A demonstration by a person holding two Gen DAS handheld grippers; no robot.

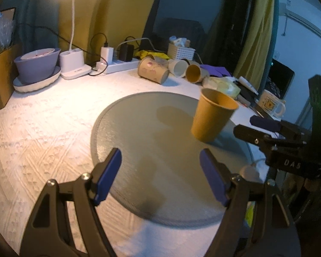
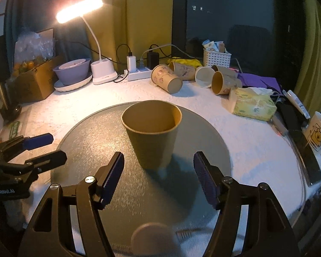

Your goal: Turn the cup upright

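A brown paper cup (image 2: 153, 132) stands upright, mouth up, on a round grey mat (image 2: 96, 132). In the left wrist view the cup (image 1: 213, 117) is at the mat's (image 1: 139, 139) right side. My right gripper (image 2: 158, 162) is open and empty, its blue pads just short of the cup's base on either side. My left gripper (image 1: 160, 160) is open and empty over the mat's middle, left of the cup. The right gripper shows in the left wrist view (image 1: 259, 128), and the left gripper shows in the right wrist view (image 2: 51, 148).
Several paper cups (image 2: 167, 80) lie on their sides at the back of the white tablecloth. A lit desk lamp (image 2: 100, 72), power strip (image 2: 139, 73), purple bowl (image 2: 72, 71), cardboard box (image 2: 35, 81), white basket (image 2: 216, 57), tissue pack (image 2: 252, 103) and mug (image 2: 317, 132) ring the mat.
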